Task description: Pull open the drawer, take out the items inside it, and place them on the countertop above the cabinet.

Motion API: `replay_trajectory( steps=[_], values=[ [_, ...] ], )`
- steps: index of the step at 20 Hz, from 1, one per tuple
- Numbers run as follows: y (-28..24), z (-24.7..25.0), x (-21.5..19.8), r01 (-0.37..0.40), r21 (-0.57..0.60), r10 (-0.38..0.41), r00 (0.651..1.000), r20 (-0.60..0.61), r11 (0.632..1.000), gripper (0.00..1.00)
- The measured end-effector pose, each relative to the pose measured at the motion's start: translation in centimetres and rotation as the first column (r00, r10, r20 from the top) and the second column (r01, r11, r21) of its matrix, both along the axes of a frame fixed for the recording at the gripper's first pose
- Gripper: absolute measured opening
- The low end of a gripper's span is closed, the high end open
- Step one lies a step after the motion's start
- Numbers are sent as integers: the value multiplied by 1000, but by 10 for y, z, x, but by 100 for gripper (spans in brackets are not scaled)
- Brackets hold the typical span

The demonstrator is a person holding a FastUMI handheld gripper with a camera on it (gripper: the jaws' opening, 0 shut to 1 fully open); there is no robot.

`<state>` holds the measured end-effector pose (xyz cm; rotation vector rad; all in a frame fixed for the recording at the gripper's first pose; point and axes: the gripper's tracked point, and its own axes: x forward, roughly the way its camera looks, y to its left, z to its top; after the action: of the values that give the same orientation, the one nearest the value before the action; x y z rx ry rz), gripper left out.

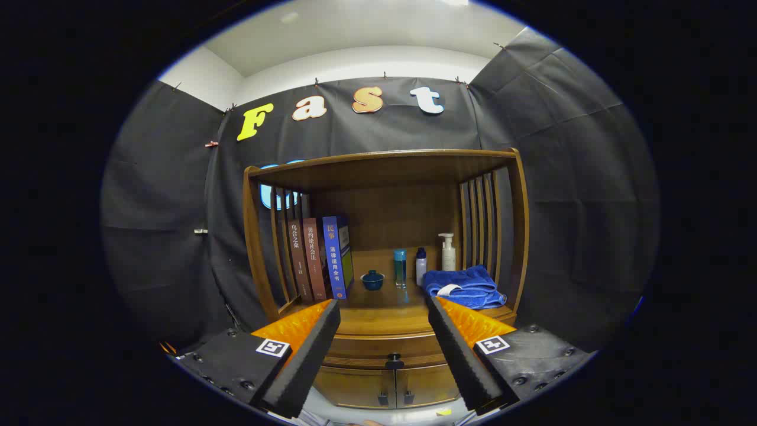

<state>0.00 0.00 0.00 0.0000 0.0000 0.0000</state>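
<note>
The drawer is still closed, so by my reading the first step, pulling it open, has not begun; its dark knob sits low between the jaws and beyond their tips, untouched. The gripper has its jaws spread wide, holding nothing. The next move calls for lowering toward that knob, closing on it, and drawing straight back; what lies inside cannot be told yet.

On the worktop above the cabinet, left to right: three upright books; a small blue lidded cup; a teal bottle; a dark-capped bottle; a white pump bottle; a folded blue towel just ahead of the right jaw. Bare wood remains at the front edge for the items; slatted sides and a wooden top enclose the shelf, with black cloth behind.
</note>
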Motion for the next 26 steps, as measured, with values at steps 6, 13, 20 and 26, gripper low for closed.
replay_trajectory(
  steps=[6,13,20,26],
  values=[
    [-4,-3,6,-2,-1,2,1000,-12,1000,99],
    [0,-1,8,-19,-16,19,1000,-6,1000,99],
    [0,-4,10,-28,-3,28,1000,-6,1000,99],
    [0,-19,20,-26,2,26,999,-26,1000,98]
  ],
)
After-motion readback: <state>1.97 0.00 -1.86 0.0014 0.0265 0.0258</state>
